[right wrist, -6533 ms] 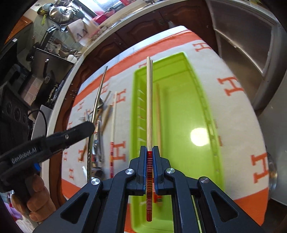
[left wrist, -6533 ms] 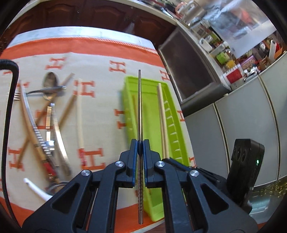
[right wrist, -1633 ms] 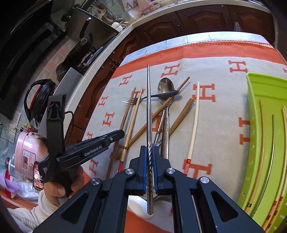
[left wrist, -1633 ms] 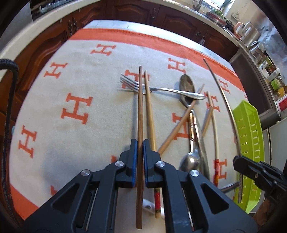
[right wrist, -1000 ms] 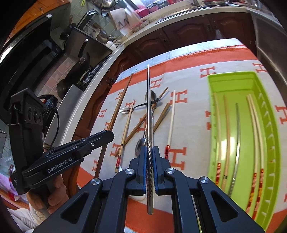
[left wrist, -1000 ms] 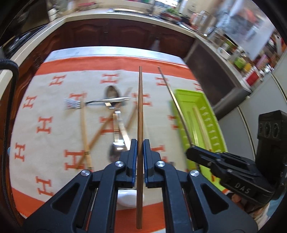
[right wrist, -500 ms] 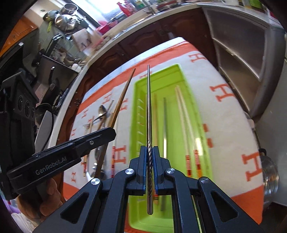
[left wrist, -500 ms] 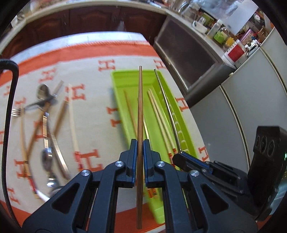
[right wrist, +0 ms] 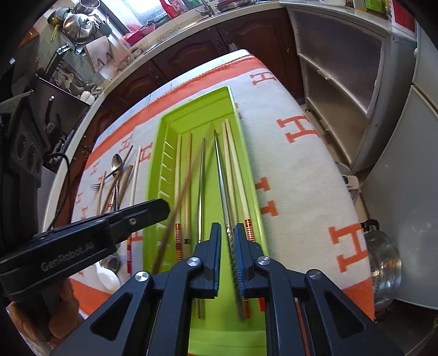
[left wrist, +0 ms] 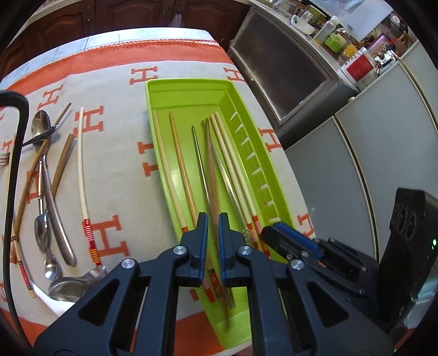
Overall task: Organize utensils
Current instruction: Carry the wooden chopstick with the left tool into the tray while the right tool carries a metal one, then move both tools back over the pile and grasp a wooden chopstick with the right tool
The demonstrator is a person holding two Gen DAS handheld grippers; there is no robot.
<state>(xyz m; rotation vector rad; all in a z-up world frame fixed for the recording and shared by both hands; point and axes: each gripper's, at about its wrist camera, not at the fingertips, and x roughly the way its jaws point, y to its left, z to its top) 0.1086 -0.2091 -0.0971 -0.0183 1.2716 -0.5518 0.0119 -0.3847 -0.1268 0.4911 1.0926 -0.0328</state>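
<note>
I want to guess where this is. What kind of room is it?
Most likely a home kitchen. Steel pots sit on the far counter above dark wooden cabinets, and chopsticks lie in a green tray on an orange-and-white cloth.

Green tray (left wrist: 276, 175): seven chopsticks lengthwise inside, wood, pale, steel.
Brown chopstick (left wrist: 212, 175) blurred, slanting over them.
Left of tray: spoons (left wrist: 41, 128), fork (right wrist: 95, 187), loose chopsticks (left wrist: 82, 164).

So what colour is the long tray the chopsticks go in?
Bright lime green tray. The left wrist view shows it best.
</note>
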